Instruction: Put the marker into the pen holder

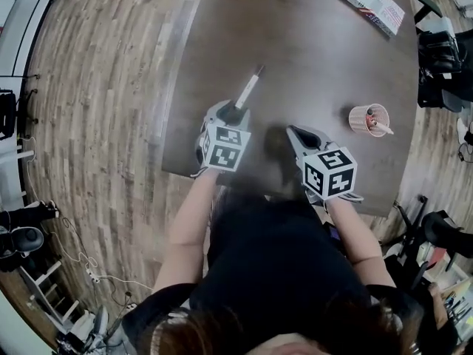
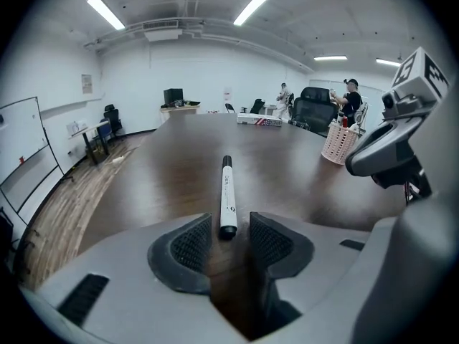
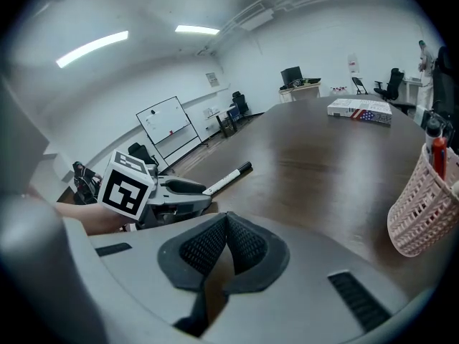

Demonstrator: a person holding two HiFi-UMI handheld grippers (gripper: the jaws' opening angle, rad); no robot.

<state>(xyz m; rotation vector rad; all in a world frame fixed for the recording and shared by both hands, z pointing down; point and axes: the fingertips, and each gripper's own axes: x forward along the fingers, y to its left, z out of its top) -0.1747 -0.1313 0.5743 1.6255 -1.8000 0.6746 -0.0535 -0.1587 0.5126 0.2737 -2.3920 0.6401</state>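
The marker (image 2: 227, 196) lies flat on the table (image 1: 310, 50), its near end between the wide-open jaws of the left gripper (image 2: 231, 225), which are not squeezing it yet. This looks like the grabbing step: next those jaws must close on it and carry it to the pink pen holder (image 1: 360, 121). The right gripper (image 3: 226, 225) is closed, holding nothing.

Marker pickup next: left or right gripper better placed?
Left. The left gripper has open jaws lined up on the marker, its near end between the tips. The right gripper is shut, off to the side.
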